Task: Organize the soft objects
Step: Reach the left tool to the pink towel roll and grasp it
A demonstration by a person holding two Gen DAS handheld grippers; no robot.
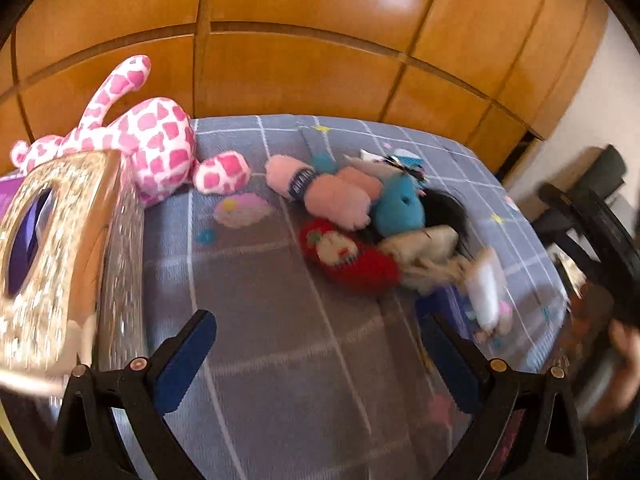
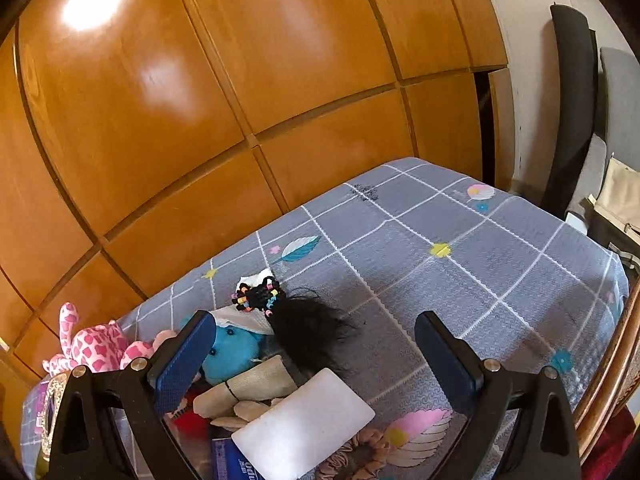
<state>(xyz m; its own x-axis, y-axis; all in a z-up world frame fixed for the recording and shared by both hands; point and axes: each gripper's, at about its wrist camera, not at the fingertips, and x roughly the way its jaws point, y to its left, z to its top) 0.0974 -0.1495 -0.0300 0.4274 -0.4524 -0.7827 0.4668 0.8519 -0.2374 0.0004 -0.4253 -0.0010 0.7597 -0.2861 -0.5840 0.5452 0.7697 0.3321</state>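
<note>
A heap of soft toys lies on the grey checked bedspread (image 1: pixel 280 320): a pale pink plush (image 1: pixel 336 194), a blue plush (image 1: pixel 400 204), a red plush (image 1: pixel 352 258) and a beige cloth doll with black hair (image 1: pixel 432 240). A pink-and-white spotted plush (image 1: pixel 156 144) lies at the far left. My left gripper (image 1: pixel 320 344) stands open in front of the heap with nothing between its fingers. My right gripper (image 2: pixel 316 340) is open above the blue plush (image 2: pixel 232 350), the doll (image 2: pixel 256 384) and a white pad (image 2: pixel 304 420).
A gold glittery box (image 1: pixel 52 252) with an oval opening stands close on the left. Wooden cabinet doors (image 1: pixel 304 48) back the bed. A dark chair (image 1: pixel 600 216) and a person's hand (image 1: pixel 624 356) are at the right. A beige scrunchie (image 2: pixel 356 456) lies near the bed's front edge.
</note>
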